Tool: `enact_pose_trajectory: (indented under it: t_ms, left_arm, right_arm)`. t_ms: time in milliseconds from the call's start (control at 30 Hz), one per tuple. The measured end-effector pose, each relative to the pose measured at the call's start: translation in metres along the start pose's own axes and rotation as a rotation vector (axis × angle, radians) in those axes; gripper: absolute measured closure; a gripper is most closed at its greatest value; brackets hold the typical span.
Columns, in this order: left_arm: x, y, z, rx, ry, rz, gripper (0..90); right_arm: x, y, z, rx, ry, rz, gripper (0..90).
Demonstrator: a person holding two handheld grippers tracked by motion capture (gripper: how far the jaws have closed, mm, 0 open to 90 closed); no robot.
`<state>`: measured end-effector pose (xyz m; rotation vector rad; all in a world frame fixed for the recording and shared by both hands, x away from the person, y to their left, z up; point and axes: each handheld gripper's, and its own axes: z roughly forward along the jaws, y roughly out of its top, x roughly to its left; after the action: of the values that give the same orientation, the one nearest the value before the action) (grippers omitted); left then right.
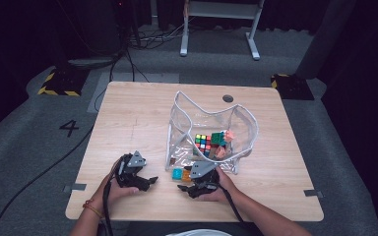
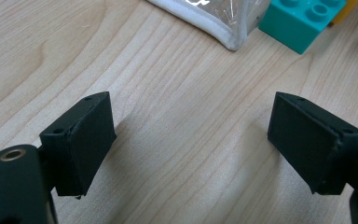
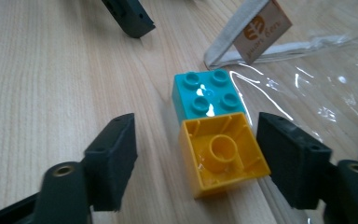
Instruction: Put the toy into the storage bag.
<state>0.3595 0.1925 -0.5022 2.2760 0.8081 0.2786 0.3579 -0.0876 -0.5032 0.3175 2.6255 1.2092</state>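
Yellow brick (image 3: pixel 223 156) lies upside down on the desk (image 3: pixel 42 70) between the right gripper (image 3: pixel 196 163)'s unclenched jaws, touching the teal brick (image 3: pixel 207 93) beyond. Left gripper (image 2: pixel 191 140) gapes over bare wood. Farther off stands the clear bag (image 1: pixel 211 132).

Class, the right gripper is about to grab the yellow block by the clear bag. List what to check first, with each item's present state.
1. Yellow block lies between the right gripper's jaws: ok.
2. Pads pressing on it: not ok; there is a gap on the left side.
3. Teal block clear of the jaws: ok, though it touches the yellow block.
4. Clear bag mouth open: ok.
5. Left gripper open, nothing between its jaws: ok.
6. Right jaw clear of the bag's plastic: cannot tell.
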Motion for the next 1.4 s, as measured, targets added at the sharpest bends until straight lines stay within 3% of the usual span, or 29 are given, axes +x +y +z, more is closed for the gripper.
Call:
enact_pose_trajectory:
  t_ms: [233,533,567,700,733,800,833,900,967,1000,1200,1233,1267,1400]
  left_arm:
    - [0.000,0.000,0.000,0.000,0.000,0.004,14.9]
    - [-0.001,-0.001,0.000,-0.004,-0.003,-0.003,14.9]
    - [-0.001,-0.001,0.000,-0.005,-0.002,-0.002,14.9]
    - [-0.002,-0.001,0.000,-0.004,-0.011,-0.013,14.9]
    - [-0.002,-0.001,0.000,-0.004,-0.007,-0.011,14.9]
    - [-0.001,-0.001,0.000,-0.005,0.000,-0.004,14.9]
    - [-0.002,-0.001,0.000,-0.005,-0.005,-0.008,14.9]
    - [-0.002,-0.001,0.000,-0.003,-0.007,-0.010,14.9]
    - [-0.002,-0.001,0.000,-0.004,-0.007,-0.011,14.9]
    - [-0.002,-0.001,-0.001,-0.001,-0.005,-0.011,14.9]
    - [-0.002,-0.001,-0.001,-0.001,-0.005,-0.011,14.9]
    - [-0.002,-0.001,0.000,-0.002,-0.004,-0.010,14.9]
    - [-0.002,-0.001,0.000,-0.003,-0.007,-0.011,14.9]
    - [-0.002,-0.001,0.000,-0.005,-0.006,-0.009,14.9]
  right_arm:
    - [0.001,-0.003,-0.005,0.000,0.035,0.010,58.1]
    - [0.002,-0.012,-0.024,-0.006,0.086,0.004,59.1]
    - [0.004,-0.014,-0.028,0.003,0.087,0.030,59.1]
    - [-0.003,-0.023,-0.045,-0.013,0.079,0.042,59.1]
    - [-0.006,-0.024,-0.048,-0.023,0.078,0.022,59.1]
    - [-0.009,-0.026,-0.055,-0.026,0.068,0.032,59.1]
    - [-0.012,-0.027,-0.056,-0.057,0.061,0.008,59.1]
    - [-0.011,-0.030,-0.062,-0.036,0.060,0.043,59.1]
    - [-0.013,-0.033,-0.064,-0.054,0.053,0.010,59.2]
    - [-0.010,-0.035,-0.069,-0.022,0.051,0.046,59.2]
    - [-0.019,-0.046,-0.092,-0.066,0.018,0.035,59.2]
    - [-0.018,-0.050,-0.099,-0.044,0.006,0.082,59.2]
    - [-0.022,-0.054,-0.105,-0.066,-0.008,0.065,59.1]
    - [-0.030,-0.070,-0.124,-0.062,-0.052,0.113,59.1]
